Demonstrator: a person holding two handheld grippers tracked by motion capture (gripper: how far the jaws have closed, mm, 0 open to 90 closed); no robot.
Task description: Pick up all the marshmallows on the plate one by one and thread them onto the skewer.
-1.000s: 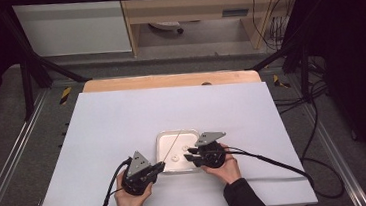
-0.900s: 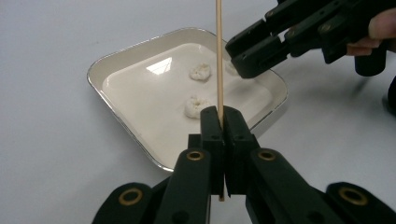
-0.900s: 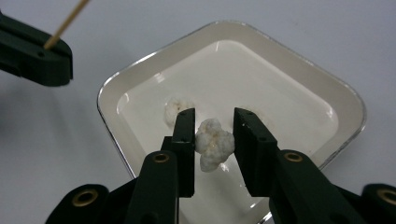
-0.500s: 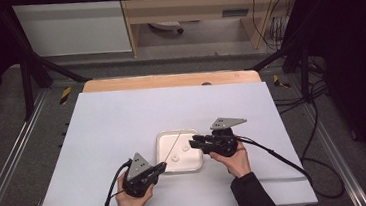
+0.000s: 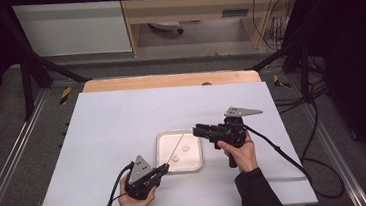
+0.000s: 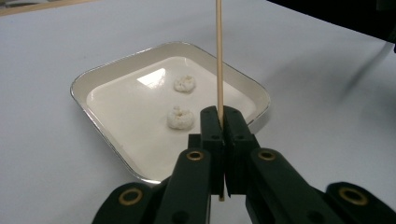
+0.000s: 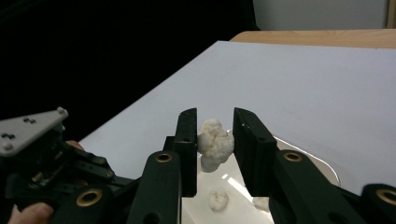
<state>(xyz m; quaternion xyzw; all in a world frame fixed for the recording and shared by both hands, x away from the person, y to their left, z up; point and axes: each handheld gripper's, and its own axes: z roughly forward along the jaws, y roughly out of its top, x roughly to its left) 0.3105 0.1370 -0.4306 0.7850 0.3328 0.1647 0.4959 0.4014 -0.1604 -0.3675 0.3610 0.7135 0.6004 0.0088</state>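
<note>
A white square tray (image 5: 158, 155) lies near the table's front middle with two white florets (image 5: 186, 147) (image 5: 175, 158) in it. My left gripper (image 5: 165, 167) rests at the tray's front left corner, shut on a thin wooden skewer (image 5: 176, 150) that slants up over the tray. In the left gripper view the skewer (image 6: 218, 56) stands between the closed jaws (image 6: 222, 122), with the florets (image 6: 180, 117) behind. My right gripper (image 5: 197, 129) hovers over the tray's right edge. It is shut on a third white floret (image 7: 214, 142), held in the air above the tray (image 7: 317, 163).
The white table top (image 5: 122, 118) stretches wide around the tray. A wooden strip (image 5: 169, 80) runs along its far edge, and cables (image 5: 286, 154) trail off to the right. Black frame bars stand at both back corners.
My right gripper has lifted out of the tray with the floret and drifted right and away from me. The left gripper and skewer have stayed put.
</note>
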